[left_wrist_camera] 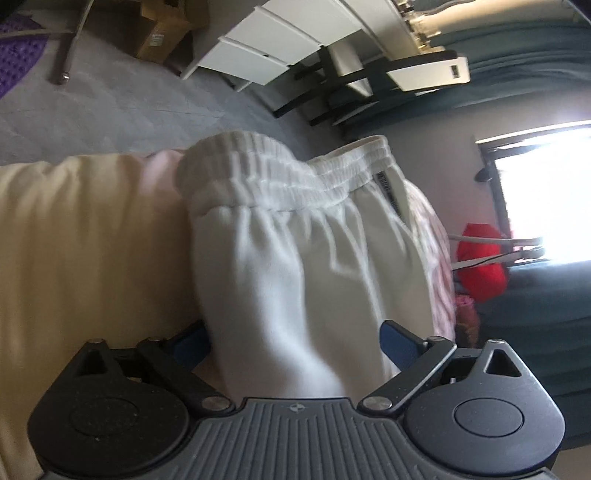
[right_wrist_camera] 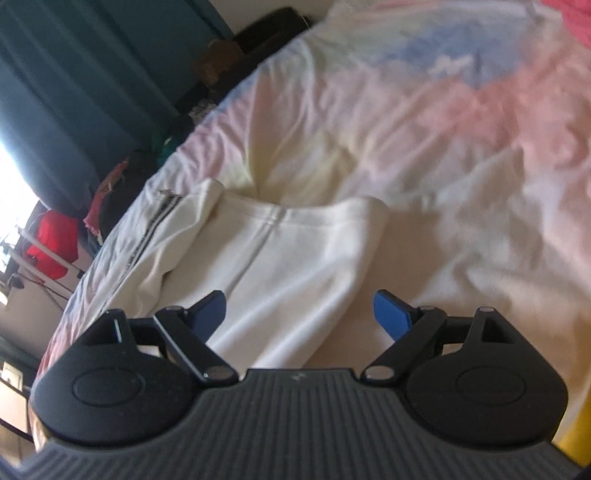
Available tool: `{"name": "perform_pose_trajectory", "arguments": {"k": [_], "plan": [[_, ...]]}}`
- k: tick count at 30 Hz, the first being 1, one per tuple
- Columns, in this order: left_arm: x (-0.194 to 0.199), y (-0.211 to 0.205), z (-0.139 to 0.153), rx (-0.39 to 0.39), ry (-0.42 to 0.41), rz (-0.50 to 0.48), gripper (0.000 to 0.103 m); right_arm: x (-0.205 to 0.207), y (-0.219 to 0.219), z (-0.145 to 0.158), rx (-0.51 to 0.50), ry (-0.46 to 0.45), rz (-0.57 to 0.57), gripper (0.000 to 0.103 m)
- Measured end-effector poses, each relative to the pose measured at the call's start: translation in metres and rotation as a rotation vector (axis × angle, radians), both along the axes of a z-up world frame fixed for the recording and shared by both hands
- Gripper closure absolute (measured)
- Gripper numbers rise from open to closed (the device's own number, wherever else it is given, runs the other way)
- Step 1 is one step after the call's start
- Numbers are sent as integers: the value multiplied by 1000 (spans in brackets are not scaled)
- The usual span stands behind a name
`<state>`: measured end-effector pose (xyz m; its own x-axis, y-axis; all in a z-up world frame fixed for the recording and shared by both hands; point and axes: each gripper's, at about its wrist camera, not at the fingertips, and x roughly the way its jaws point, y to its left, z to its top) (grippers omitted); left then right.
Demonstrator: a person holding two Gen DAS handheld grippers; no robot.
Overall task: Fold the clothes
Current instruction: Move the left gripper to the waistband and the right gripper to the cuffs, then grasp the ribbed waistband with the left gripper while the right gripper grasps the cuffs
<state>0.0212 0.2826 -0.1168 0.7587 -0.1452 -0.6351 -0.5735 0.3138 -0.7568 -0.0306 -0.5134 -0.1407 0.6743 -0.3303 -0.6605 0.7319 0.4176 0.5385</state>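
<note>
White sweatpants [left_wrist_camera: 295,251] with an elastic waistband [left_wrist_camera: 280,170] lie on a pastel bedspread [left_wrist_camera: 81,236]. My left gripper [left_wrist_camera: 295,343] is open, its blue pads on either side of the fabric below the waistband, which bulges between them. In the right wrist view the folded leg part of the pants [right_wrist_camera: 288,258] with a dark side stripe [right_wrist_camera: 147,229] lies on the bed [right_wrist_camera: 443,147]. My right gripper [right_wrist_camera: 299,314] is open over the near end of that fabric, with the left pad on the cloth and the right pad over the bedspread.
White drawers [left_wrist_camera: 273,40], a black-legged chair [left_wrist_camera: 369,77] and a cardboard box [left_wrist_camera: 162,29] stand on grey carpet beyond the bed. A bright window [left_wrist_camera: 546,192], teal curtains [right_wrist_camera: 74,74] and red cloth [left_wrist_camera: 480,266] are at the side.
</note>
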Motion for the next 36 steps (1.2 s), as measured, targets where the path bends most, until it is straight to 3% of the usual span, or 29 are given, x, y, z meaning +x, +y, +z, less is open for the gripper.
{"name": "perform_pose_trajectory", "arguments": {"k": [6, 8, 10, 12, 15, 16, 17, 21, 25, 28, 31, 36], "plan": [[5, 2, -3, -20, -34, -1, 41, -1, -11, -16, 116, -85, -32, 14], [7, 3, -5, -27, -42, -3, 49, 1, -15, -21, 131, -110, -41, 29], [7, 4, -5, -24, -45, 6, 64, 5, -18, -26, 138, -127, -47, 30], [9, 3, -2, 1, -54, 9, 89, 9, -17, -24, 109, -125, -42, 44], [14, 2, 6, 53, -83, 5, 91, 12, -18, -21, 73, -116, -49, 76], [12, 0, 10, 67, -103, 6, 91, 12, -19, -21, 64, -111, -55, 92], [9, -2, 15, 81, -123, 7, 91, 11, -20, -22, 63, -108, -67, 95], [-3, -10, 34, 136, -205, 12, 93, -6, -23, -18, 56, -163, -125, 97], [-18, -19, 53, 180, -305, 8, 93, -18, -18, 4, -8, -218, -150, 98], [-23, -20, 59, 163, -333, 29, 94, -24, -15, 23, -61, -250, -163, 98], [-24, -21, 69, 200, -339, 30, 94, -19, -11, 46, -139, -263, -144, 98], [1, -27, 94, 260, -354, 9, 94, 22, -13, 87, -228, -276, -81, 98]]}}
